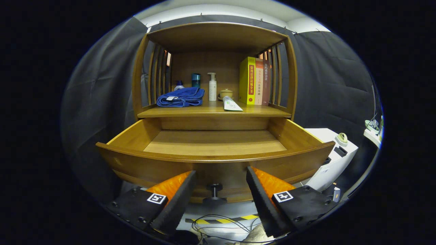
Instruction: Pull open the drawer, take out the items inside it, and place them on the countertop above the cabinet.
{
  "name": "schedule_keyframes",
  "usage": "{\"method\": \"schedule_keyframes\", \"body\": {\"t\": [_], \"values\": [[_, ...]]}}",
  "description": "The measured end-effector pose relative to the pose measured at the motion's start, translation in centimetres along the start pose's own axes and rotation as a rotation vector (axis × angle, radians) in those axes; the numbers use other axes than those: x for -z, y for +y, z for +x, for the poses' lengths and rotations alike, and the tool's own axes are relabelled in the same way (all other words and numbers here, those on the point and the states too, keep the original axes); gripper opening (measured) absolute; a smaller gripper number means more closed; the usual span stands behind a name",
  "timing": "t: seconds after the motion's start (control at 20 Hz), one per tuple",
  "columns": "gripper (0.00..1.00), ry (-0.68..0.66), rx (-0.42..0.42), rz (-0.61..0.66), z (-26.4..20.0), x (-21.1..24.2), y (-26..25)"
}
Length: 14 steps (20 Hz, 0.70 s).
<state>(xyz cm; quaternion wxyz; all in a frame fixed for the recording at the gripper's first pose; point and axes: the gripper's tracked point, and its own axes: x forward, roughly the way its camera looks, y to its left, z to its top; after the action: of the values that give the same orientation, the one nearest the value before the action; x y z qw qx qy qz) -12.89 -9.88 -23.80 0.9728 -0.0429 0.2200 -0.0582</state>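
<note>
Drawer pulled out, visible floor bare; fingers spread either side of its knob, not gripping; toothpaste tube lies on tabletop above, likely unloaded

The drawer front's lower part is hidden behind the gripper fingers, which are spread wide. A bottle is half hidden by the towel. The tube label cannot be read.
</note>
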Motion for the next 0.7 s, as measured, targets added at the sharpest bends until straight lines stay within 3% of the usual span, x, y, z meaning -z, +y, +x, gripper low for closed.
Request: {"method": "schedule_keyframes", "body": {"t": [0.7], "values": [[0.96, -0.014, 0.026, -0.033, 15.9, -3.2, 0.7]]}}
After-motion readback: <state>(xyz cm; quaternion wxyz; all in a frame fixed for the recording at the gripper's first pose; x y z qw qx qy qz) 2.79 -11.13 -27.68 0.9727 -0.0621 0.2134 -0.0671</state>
